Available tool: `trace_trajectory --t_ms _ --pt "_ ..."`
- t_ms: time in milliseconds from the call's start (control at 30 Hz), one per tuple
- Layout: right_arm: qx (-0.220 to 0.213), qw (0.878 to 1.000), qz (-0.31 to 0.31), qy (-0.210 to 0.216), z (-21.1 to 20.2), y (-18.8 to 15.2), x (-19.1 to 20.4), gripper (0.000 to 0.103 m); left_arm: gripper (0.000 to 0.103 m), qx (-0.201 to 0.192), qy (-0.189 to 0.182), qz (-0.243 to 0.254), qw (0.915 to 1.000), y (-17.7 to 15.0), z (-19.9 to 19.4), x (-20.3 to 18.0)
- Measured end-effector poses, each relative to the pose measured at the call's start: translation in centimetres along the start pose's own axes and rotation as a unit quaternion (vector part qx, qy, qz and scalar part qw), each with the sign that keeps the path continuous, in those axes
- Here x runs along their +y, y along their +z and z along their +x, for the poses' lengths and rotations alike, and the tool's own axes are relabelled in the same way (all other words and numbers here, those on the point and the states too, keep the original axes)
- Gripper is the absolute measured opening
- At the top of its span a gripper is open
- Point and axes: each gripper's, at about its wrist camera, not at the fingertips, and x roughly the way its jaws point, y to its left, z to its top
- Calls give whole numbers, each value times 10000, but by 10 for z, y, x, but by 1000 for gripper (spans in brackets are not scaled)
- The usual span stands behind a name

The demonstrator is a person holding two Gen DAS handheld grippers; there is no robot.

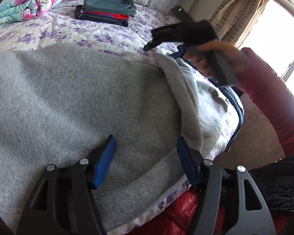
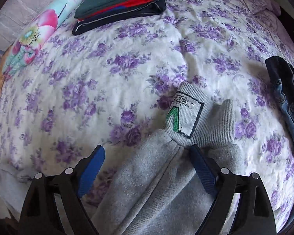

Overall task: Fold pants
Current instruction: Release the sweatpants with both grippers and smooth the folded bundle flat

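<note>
Grey fleece pants (image 1: 72,98) lie spread over the bed (image 2: 127,74), whose cover is white with purple flowers, and everything else is placed here by those pants. Just above them the left gripper (image 1: 145,160) hangs with its blue fingers (image 1: 105,160) apart, nothing pinched between them, the cloth lying flat below. At the pants' ribbed cuff (image 2: 211,123), which carries a sewn white label with a green mark (image 2: 184,115), the right gripper (image 2: 147,168) stands with its fingers (image 2: 92,170) wide open; the leg runs between them but the pads do not press it. In the left wrist view that right gripper (image 1: 156,41) is seen beyond the pants' far edge, held by a hand (image 1: 203,58) in a pink sleeve (image 1: 274,105), though motion blur makes its tips hard to read. Well beyond the pants, toward the head of the bed, sits a stack of folded clothes (image 1: 105,11), green on top, red and dark below. Beside that stack lies a rolled floral quilt (image 1: 25,4). To the right of the cuff lies a dark denim garment (image 2: 288,98), apart from the pants.
</note>
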Motion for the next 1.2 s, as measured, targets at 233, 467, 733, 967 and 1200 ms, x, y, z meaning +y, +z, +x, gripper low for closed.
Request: trace_trajectory --t_ms 233,467,733,967,1200 --pt "-495 9970 34 589 -29 -13 -34 28 63 -95 -133 42 9999 -2 -3 4" --pt "-1488 9734 775 1558 -105 -58 -96 19 63 -75 -158 -31 9998 -3 -5 5" --pt "-2162 9335 2092 1952 -147 -199 -200 17 65 -70 -255 -148 9995 -1 -6 9" --pt "-1502 8875 2984 3175 -98 -230 -227 40 69 2 -230 -349 9991 3 -5 8" --pt "-1590 8702 3087 3495 -99 -227 -205 63 71 -28 -155 -351 9993 1 -6 5"
